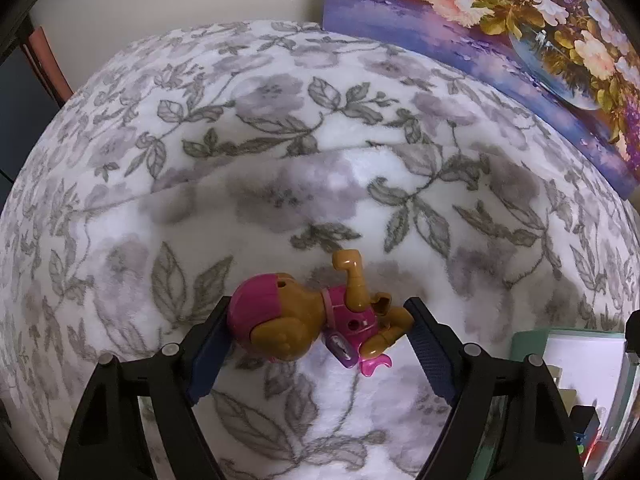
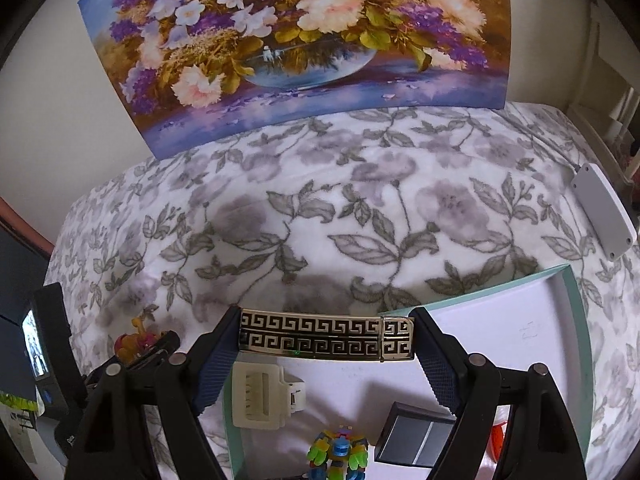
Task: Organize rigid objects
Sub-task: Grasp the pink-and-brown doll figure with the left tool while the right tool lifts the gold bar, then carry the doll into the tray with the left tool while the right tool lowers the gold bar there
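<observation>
**Two grippers, each holding one item over a floral blanket**

Left gripper (image 1: pixel 318 322): jaws closed on a toy dog figure (image 1: pixel 308 320), brown with pink helmet and vest, lying sideways between the pads. Right gripper (image 2: pixel 326 338): jaws clamped on the ends of a black-and-gold key-pattern bar (image 2: pixel 326 338), held level above the near edge of a mint-rimmed tray (image 2: pixel 580 344). In tray: cream clip (image 2: pixel 266 400), multicoloured block robot (image 2: pixel 338 454), dark square box (image 2: pixel 414 436). Beneath: floral blanket (image 1: pixel 280 152). Beyond: flower painting (image 2: pixel 296 44) against the wall
</observation>
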`<state>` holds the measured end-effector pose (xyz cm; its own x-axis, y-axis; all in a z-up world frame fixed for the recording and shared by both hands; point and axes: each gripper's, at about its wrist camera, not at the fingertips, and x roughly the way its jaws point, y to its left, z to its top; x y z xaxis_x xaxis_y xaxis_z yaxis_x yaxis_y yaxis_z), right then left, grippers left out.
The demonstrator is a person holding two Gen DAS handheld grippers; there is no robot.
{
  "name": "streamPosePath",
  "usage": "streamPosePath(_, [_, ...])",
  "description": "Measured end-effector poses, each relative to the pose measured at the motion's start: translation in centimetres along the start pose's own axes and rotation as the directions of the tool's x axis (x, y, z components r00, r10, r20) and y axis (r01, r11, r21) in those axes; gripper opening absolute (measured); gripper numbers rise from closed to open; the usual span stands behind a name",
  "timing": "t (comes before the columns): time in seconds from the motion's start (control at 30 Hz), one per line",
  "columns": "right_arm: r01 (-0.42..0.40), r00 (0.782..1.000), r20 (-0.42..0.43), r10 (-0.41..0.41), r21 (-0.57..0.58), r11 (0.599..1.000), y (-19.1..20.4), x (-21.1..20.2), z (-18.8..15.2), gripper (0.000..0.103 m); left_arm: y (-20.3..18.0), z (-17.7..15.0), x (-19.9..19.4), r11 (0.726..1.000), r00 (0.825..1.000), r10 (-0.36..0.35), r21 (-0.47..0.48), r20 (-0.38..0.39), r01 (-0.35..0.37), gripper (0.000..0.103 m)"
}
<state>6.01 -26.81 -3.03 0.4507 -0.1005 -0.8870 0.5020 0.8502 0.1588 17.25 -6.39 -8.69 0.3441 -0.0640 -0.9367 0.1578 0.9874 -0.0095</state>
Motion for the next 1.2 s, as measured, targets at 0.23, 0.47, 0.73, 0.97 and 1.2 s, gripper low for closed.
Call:
streamPosePath(0.23, [0.007, 1.0, -0.009, -0.007, -0.019, 1.0, 0.3, -0.1, -0.3, 0.084, 0.9, 0.5, -1.9, 1.0, 1.0, 0.0, -0.021, 0.021, 0.0, 0.084])
streamPosePath(0.47, [0.025, 1.0, -0.014, -0.026, -0.043, 0.999, 0.5, -1.3, -0.8, 0.084, 1.2, 0.2, -6.3, 1.0, 0.998, -0.01, -0.016, 0.068, 0.011, 0.084])
streamPosePath(0.73, [0.028, 1.0, 0.013, -0.027, -0.018, 0.999, -0.9, -5.7, -1.5, 0.084, -0.7, -2.3, -12.1, 0.997, 0.989, -0.067, 0.039, 0.131, 0.062, 0.084])
streamPosePath(0.97, [0.016, 0.998, 0.059, -0.018, 0.046, 0.999, -3.1, -10.4, -2.6, 0.084, -4.2, -5.8, -15.8, 0.985, 0.978, -0.122, 0.139, 0.17, 0.099, 0.084])
streamPosePath(1.2, [0.035, 0.999, 0.021, -0.038, 0.099, 0.994, -5.8, -11.2, -5.2, 0.084, -7.3, -9.5, -16.3, 0.968, 0.979, -0.15, 0.222, 0.141, 0.117, 0.084])
